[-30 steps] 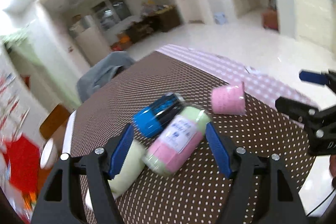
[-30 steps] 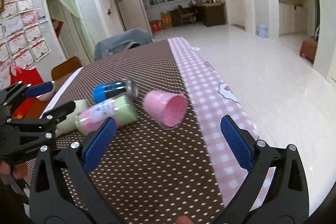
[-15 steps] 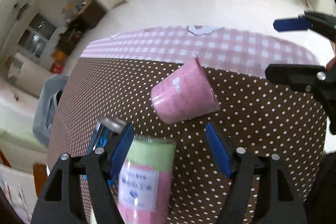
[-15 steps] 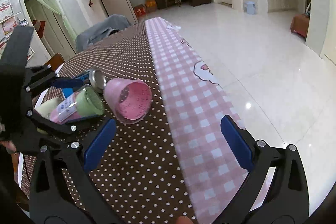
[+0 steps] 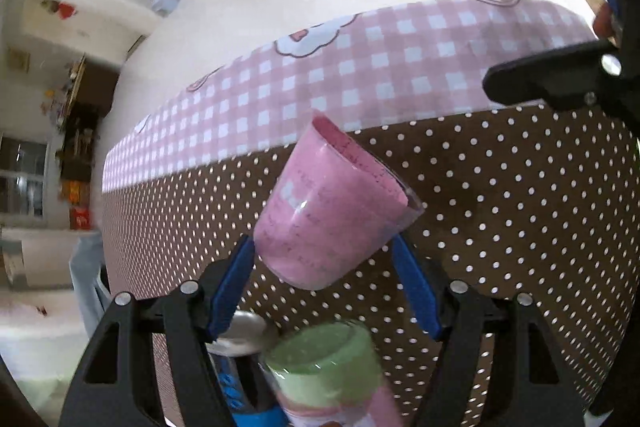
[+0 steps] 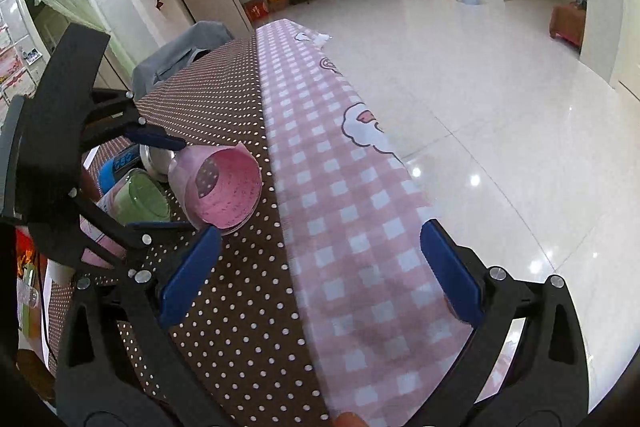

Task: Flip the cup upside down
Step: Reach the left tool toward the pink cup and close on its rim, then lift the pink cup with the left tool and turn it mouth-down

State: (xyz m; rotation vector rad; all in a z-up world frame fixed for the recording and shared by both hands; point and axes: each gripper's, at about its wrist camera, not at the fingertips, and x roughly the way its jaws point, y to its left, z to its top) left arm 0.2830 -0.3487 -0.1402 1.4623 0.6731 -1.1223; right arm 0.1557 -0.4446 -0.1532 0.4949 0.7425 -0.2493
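A pink cup (image 5: 332, 211) lies on its side on the brown dotted tablecloth (image 5: 500, 227), its mouth toward the pink checked strip. My left gripper (image 5: 326, 287) is open, its blue fingers either side of the cup's base end, not closed on it. In the right wrist view the cup (image 6: 220, 183) shows its open mouth, with the left gripper's fingers (image 6: 154, 139) around it. My right gripper (image 6: 316, 275) is open and empty, right of the cup over the table's edge.
A green-and-pink bottle (image 5: 332, 371) and a blue can (image 5: 236, 367) lie just behind the cup. The pink checked strip (image 6: 340, 187) runs along the table edge, with tiled floor (image 6: 500, 107) beyond. A grey-covered chair (image 6: 180, 51) stands at the far end.
My left gripper swung from over the bottles to the pink cup and closed in until its fingers flank the cup's base. The right gripper drifted right toward the table edge.
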